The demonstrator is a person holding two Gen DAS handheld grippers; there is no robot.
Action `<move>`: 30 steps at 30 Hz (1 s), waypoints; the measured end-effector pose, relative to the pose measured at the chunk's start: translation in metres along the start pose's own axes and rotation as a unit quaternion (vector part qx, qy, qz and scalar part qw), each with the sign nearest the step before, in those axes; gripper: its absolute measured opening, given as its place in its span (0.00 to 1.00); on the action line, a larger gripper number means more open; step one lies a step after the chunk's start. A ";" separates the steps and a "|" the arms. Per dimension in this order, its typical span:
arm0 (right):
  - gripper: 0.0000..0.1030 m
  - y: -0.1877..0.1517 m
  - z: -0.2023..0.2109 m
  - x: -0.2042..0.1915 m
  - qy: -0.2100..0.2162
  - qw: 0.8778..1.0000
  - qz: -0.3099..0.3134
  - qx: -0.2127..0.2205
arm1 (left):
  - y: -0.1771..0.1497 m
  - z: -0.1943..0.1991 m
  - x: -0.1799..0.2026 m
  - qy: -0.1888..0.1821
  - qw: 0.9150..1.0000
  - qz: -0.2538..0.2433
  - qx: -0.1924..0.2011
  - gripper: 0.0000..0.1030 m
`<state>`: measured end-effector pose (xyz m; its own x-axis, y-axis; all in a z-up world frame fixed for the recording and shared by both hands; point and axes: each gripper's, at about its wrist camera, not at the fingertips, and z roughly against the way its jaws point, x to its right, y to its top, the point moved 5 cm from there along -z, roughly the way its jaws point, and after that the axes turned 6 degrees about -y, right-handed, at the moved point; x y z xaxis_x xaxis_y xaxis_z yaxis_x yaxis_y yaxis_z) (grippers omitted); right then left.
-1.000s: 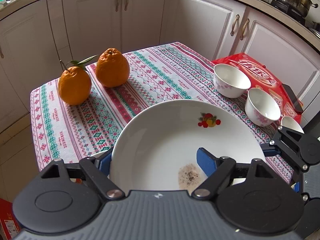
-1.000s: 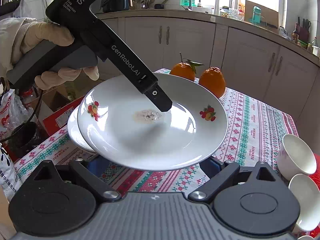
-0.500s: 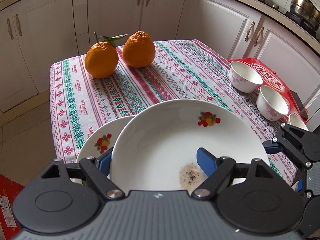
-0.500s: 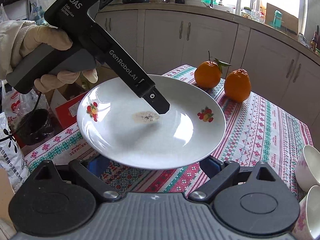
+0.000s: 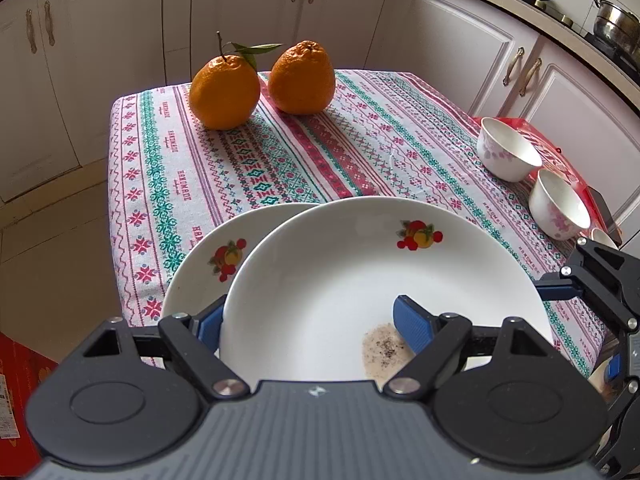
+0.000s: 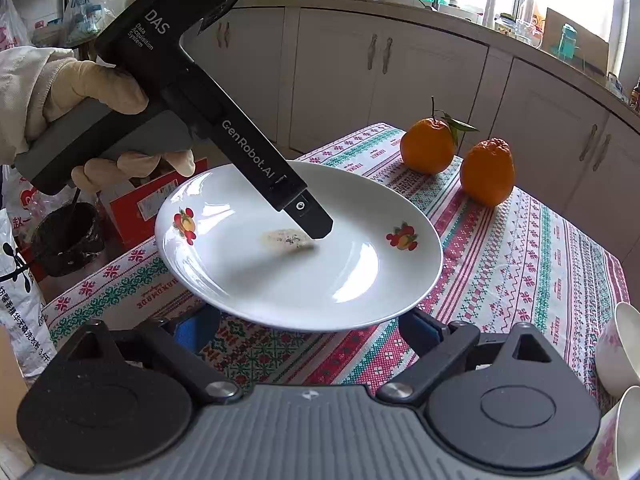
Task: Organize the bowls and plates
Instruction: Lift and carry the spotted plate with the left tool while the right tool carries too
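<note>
Table's patterned cloth (image 5: 280, 152) bears two oranges (image 5: 224, 92); a plate (image 5: 200, 256); bowls (image 5: 506, 150) at one edge.

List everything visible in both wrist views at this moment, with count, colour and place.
held plate: 1, white with fruit prints and a speckled smear, gripped at its rim above the table
second plate: 1, white with fruit print, on the cloth, partly under the held plate
oranges: 2, orange, one with stem and leaves, far end of the table
bowls: 2 clear, a third only partly visible, white with pink flowers, on the red packet
red packet: 1, table edge
tablecloth: 1, white with red and green pattern
pot: 1, steel, on the stove
left gripper: black with blue pads, clamped on the held plate
right gripper: black, open, below the plate
gloved hand: 1, cream, holding the left gripper
</note>
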<state>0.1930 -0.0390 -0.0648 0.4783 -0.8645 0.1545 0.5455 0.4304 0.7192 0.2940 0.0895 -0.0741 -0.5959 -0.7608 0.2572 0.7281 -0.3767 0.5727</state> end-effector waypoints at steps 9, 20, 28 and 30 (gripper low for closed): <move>0.95 0.002 -0.001 -0.004 -0.001 1.000 0.007 -0.001 | -0.005 -0.005 -0.007 0.000 1.000 0.008 -0.004 0.82; 0.95 0.004 -0.002 -0.006 -0.004 1.000 0.015 0.000 | -0.007 -0.008 -0.013 0.003 1.000 0.008 -0.012 0.82; 0.95 0.005 -0.004 -0.006 -0.002 1.000 0.011 0.000 | -0.006 -0.010 -0.014 0.002 1.000 0.003 -0.022 0.83; 0.95 0.005 -0.005 -0.006 -0.002 1.000 0.010 0.000 | -0.006 -0.010 -0.014 0.002 1.000 -0.002 -0.027 0.83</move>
<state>0.1961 -0.0301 -0.0653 0.4871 -0.8564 0.1711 0.5353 0.4476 0.7164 0.3020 0.0974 -0.0888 -0.5972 -0.7613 0.2528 0.7437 -0.4074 0.5300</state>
